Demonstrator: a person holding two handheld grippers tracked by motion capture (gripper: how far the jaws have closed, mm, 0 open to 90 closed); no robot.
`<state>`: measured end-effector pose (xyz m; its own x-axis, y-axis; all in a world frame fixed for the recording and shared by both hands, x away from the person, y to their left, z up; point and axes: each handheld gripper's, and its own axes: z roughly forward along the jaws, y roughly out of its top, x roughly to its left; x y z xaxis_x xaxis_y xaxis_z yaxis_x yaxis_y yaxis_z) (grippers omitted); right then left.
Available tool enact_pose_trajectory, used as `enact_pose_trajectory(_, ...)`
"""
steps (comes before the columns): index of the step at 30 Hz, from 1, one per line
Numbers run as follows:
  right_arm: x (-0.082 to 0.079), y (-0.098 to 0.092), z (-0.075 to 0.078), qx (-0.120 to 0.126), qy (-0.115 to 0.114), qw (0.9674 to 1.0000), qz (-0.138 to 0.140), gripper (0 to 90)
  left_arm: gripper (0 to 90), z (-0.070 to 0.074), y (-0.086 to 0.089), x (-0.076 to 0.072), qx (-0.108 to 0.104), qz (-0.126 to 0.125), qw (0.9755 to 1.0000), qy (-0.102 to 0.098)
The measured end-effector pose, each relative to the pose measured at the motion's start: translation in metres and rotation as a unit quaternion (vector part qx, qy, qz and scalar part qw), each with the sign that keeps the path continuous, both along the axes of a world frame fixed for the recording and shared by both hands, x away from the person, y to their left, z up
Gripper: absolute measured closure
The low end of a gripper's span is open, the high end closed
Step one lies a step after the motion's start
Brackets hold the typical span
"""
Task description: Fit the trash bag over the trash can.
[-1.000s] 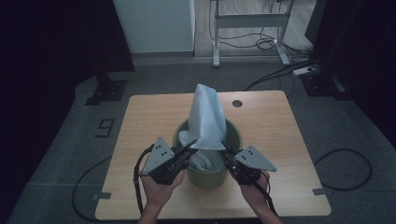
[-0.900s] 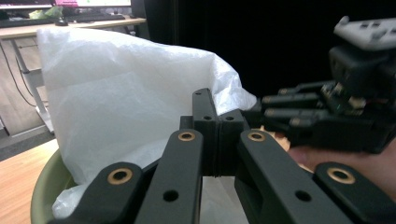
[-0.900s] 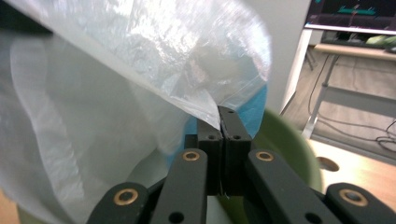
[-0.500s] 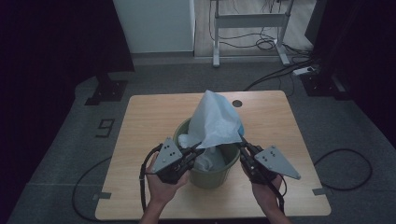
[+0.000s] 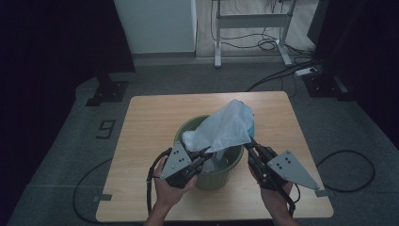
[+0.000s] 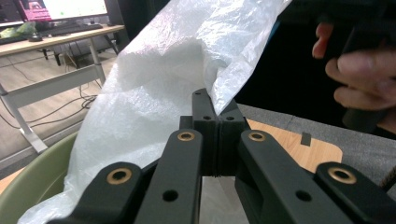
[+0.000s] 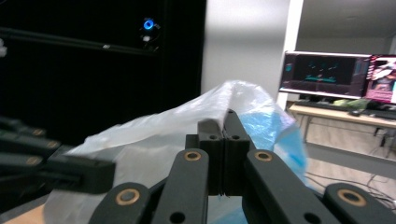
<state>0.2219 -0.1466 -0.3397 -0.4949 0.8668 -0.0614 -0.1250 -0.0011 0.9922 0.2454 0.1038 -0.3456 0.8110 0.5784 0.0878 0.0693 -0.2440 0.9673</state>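
Two grippers: both grip one thin plastic bag [image 5: 225, 128] over the green bin [image 5: 221, 173], which stands on the table [image 5: 150, 117].
Left gripper [image 5: 203, 154]: jaws pressed together on the bag's edge at the bin's near-left rim; in the left gripper view the film rises straight out of the closed pads [image 6: 217, 135].
Right gripper [image 5: 250, 147]: jaws likewise clamped on the bag, at the edge that hangs outside the bin's right rim; the right gripper view shows film pinched between its pads [image 7: 224, 140].
Bag: lower part inside the bin, upper part slanting up and to the right above it; something blue shows through the film on the far side.
Change: a second ago the bag stood as a narrow upright peak in the middle of the bin, with the right gripper low beside the rim. Now that gripper sits higher and further right, and the film is drawn out wide between the two grips.
Meaning: the mouth looks to be opening. The step in hand seems to be spreading it so the rim can be folded over the bin's edge; that fold is not yet made.
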Motion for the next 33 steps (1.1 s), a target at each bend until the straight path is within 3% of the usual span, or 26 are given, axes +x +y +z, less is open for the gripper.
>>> enact_pose_trajectory(6,0.009,0.013,-0.016,-0.022,0.039,0.9987,0.025,77.9,88.8,0.004,0.004,0.003,-0.009,0.005,0.9999,0.004)
enact_pose_trajectory(12,0.014,0.028,-0.036,-0.044,0.070,0.9960,0.036,48.7,88.9,0.002,0.003,0.004,-0.011,0.008,0.9999,0.009)
enact_pose_trajectory(19,0.025,0.046,-0.047,-0.066,0.091,0.9932,0.030,40.6,88.9,0.006,0.001,0.003,-0.014,0.002,0.9999,0.007)
enact_pose_trajectory(26,0.036,0.054,-0.051,-0.071,0.106,0.9918,0.010,43.5,88.8,0.005,0.004,0.003,-0.020,-0.005,0.9997,0.013)
enact_pose_trajectory(33,0.041,0.053,-0.048,-0.072,0.098,0.9925,0.015,75.9,88.8,0.005,0.007,0.003,-0.027,-0.004,0.9995,0.014)
